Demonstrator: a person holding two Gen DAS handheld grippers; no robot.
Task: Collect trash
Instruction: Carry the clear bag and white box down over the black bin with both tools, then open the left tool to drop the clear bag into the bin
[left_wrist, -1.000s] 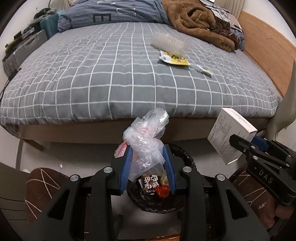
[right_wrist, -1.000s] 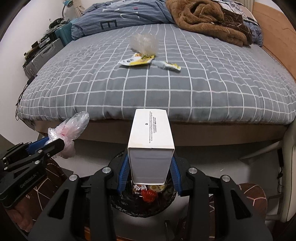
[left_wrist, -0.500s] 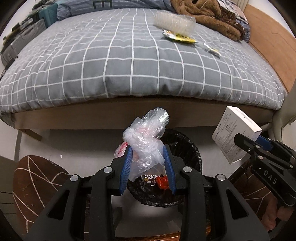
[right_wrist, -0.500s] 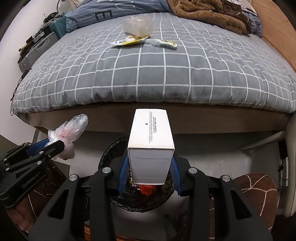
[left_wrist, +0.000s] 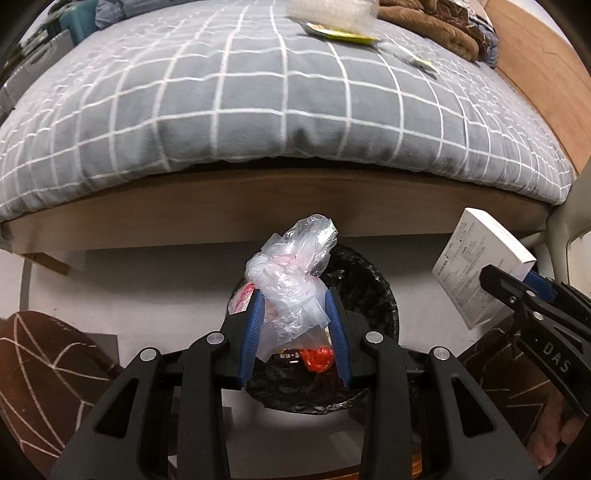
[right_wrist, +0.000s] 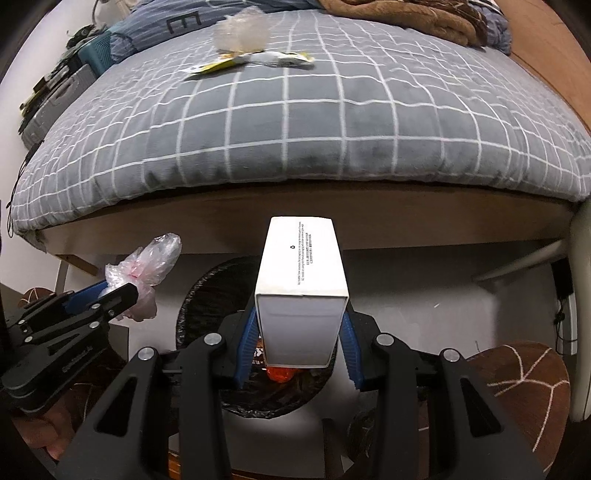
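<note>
My left gripper (left_wrist: 294, 325) is shut on a crumpled clear plastic bag (left_wrist: 291, 280) with pink print, held just above a trash bin (left_wrist: 373, 280) lined with a black bag. Inside the bin lie a red wrapper (left_wrist: 317, 360) and a dark packet. My right gripper (right_wrist: 299, 328) is shut on a white cardboard box (right_wrist: 301, 288), also over the bin (right_wrist: 199, 295). Each gripper shows in the other's view: the box (left_wrist: 476, 273) at the right, the bag (right_wrist: 142, 266) at the left. On the bed lie a yellow wrapper (right_wrist: 221, 64) and a clear plastic tray (right_wrist: 242, 31).
The bed (left_wrist: 258, 110) with a grey checked cover and wooden frame rises just behind the bin. A brown blanket (left_wrist: 432, 26) lies at its far side. Brown patterned slippers (left_wrist: 44, 358) flank the bin on the white floor. Suitcases (right_wrist: 55, 99) stand left of the bed.
Both grippers have sunk toward the bin with their loads, tilting further down. The bed edge now sits higher in both views and the bin looks larger.
</note>
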